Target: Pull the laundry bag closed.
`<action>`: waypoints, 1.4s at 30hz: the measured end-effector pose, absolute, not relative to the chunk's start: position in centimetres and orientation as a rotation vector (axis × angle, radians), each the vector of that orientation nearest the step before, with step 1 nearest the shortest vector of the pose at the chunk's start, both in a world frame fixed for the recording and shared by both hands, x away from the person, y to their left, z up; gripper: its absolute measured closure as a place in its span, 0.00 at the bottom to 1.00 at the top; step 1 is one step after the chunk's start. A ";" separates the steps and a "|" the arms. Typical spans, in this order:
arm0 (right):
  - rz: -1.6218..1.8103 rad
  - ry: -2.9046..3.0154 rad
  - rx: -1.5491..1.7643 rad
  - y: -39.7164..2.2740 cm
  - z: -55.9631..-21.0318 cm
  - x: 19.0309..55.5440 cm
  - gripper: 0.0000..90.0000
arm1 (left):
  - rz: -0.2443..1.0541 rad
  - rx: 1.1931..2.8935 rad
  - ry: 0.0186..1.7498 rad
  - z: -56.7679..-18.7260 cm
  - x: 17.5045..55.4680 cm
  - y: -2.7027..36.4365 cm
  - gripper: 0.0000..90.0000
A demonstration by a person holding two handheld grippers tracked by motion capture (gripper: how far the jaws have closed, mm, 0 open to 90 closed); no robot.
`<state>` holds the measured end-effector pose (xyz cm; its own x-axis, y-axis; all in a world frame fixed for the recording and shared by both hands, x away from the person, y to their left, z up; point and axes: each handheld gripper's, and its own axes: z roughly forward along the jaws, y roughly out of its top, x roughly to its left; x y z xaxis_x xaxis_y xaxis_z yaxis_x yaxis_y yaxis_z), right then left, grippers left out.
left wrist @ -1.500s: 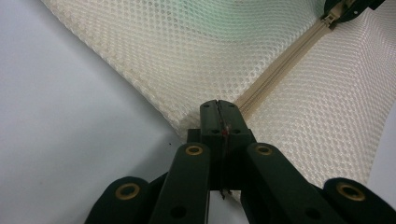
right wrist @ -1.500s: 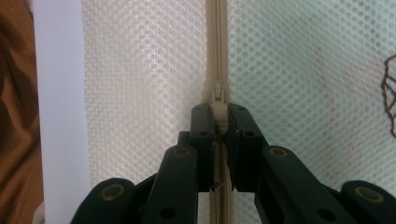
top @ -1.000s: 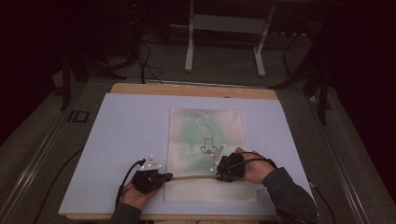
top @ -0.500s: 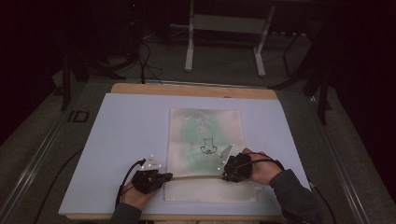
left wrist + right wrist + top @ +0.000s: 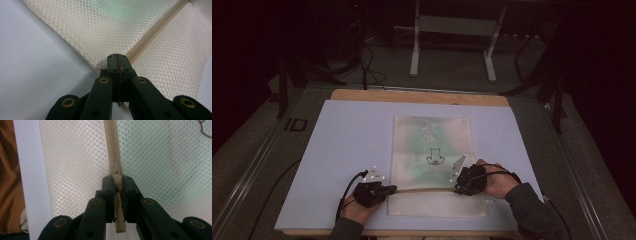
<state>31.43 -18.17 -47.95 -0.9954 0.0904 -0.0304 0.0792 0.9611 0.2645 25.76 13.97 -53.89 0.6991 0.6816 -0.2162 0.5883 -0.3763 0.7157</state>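
Note:
A cream mesh zip bag (image 5: 432, 145) lies flat on the pale mat, with green contents and a small dark drawing showing through it. Its beige zipper (image 5: 422, 190) runs left to right near the front. My left gripper (image 5: 388, 190) is shut on the bag's left edge at the zipper's end, seen close up as the left gripper (image 5: 116, 57) pinching the mesh bag (image 5: 112, 25). My right gripper (image 5: 460, 186) is at the zipper's right part. In the right gripper view, the right gripper (image 5: 117, 181) is shut on the zipper pull (image 5: 116, 170).
The pale mat (image 5: 347, 140) covers a wooden table whose far edge (image 5: 412, 96) shows behind it. A metal stand (image 5: 452, 30) and cables sit on the dark floor beyond. Bare mat lies left and behind the bag.
My right gripper has slid to the right along the zipper, holding the pull. The left gripper has stayed where it was on the bag's left edge.

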 end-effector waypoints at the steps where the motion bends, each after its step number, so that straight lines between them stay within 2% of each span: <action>1: 0.415 3.069 0.144 -18.5 -48.0 31.4 0.91 | 0.144 2.087 0.968 -53.9 25.8 14.0 0.99; 42: 0.409 3.062 0.355 -25.4 -48.3 31.3 0.91 | 0.144 2.090 0.969 -53.9 25.8 14.0 0.99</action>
